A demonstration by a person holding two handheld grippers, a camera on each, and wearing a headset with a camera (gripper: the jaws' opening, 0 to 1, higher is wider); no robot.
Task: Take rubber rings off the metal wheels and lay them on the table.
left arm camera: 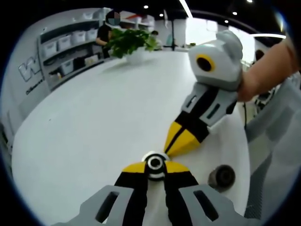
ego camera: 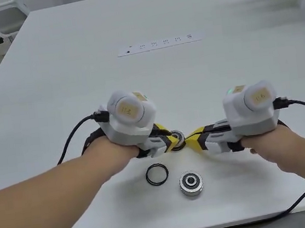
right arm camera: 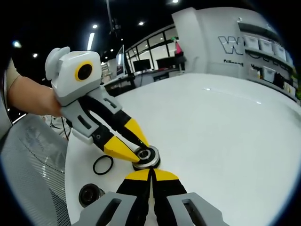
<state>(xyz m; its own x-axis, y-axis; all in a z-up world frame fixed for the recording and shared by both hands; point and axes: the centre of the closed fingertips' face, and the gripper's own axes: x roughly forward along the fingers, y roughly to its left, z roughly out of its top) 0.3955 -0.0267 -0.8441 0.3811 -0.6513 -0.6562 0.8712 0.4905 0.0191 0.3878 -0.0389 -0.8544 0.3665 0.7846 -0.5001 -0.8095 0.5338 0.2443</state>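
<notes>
My left claw [ego camera: 168,142] was clamped on a metal wheel [right arm camera: 146,157], the wheel pinched between its yellow tips. My right claw [ego camera: 196,137] faced it with its jaws narrow and pressed together, the tips touching that wheel's rim. On the worktop [ego camera: 81,72] just behind both claws, toward me, a rubber ring [ego camera: 157,174] lay flat, and a second metal wheel [ego camera: 191,183] sat just beside the ring, not touching it.

Bare table [ego camera: 55,81] lies open all around the socket strip [ego camera: 158,44]. Toward the person from it, the left gripper [left arm camera: 154,165] and right gripper [right arm camera: 151,170] meet at a clamped metal wheel [right arm camera: 146,157], blocking the middle. A loose rubber ring [ego camera: 157,174] and a second wheel [ego camera: 191,183] lie nearer the edge.
</notes>
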